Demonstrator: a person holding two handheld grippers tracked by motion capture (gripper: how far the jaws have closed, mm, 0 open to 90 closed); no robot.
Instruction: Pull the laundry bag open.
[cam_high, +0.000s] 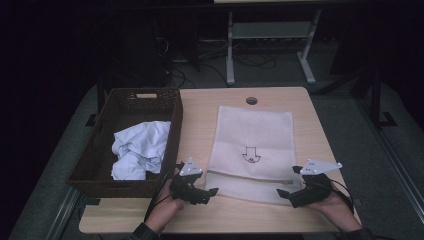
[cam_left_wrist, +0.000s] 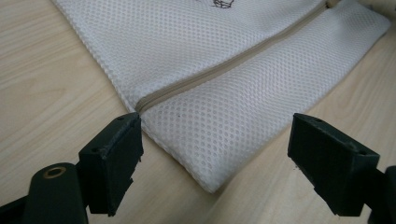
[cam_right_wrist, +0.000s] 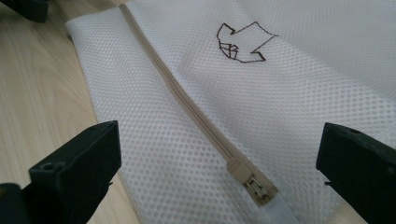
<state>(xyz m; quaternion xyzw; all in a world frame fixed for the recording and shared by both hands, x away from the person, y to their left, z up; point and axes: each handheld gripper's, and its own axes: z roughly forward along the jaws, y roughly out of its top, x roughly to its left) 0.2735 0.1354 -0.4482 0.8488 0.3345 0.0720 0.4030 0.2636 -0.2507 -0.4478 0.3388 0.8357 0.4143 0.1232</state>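
A white mesh bag (cam_high: 250, 145) lies flat on the table (cam_high: 305, 220), just right of a dark woven basket (cam_high: 95, 170) holding crumpled pale cloth (cam_high: 140, 149). Its beige zipper (cam_right_wrist: 187, 105) is closed, the pull (cam_right_wrist: 254, 184) at the bag's right end. A hand-drawn arrow (cam_right_wrist: 240, 42) marks the mesh; the small scribble inside it is unreadable. The left gripper (cam_left_wrist: 215, 158) and the right gripper (cam_right_wrist: 219, 161) hover at the bag's near corners, fingers spread wide, holding nothing.

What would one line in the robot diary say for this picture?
left gripper: open, at mesh bag's near-left corner | right gripper: open, by zipper pull | zipper: closed | basket: holds crumpled cloth
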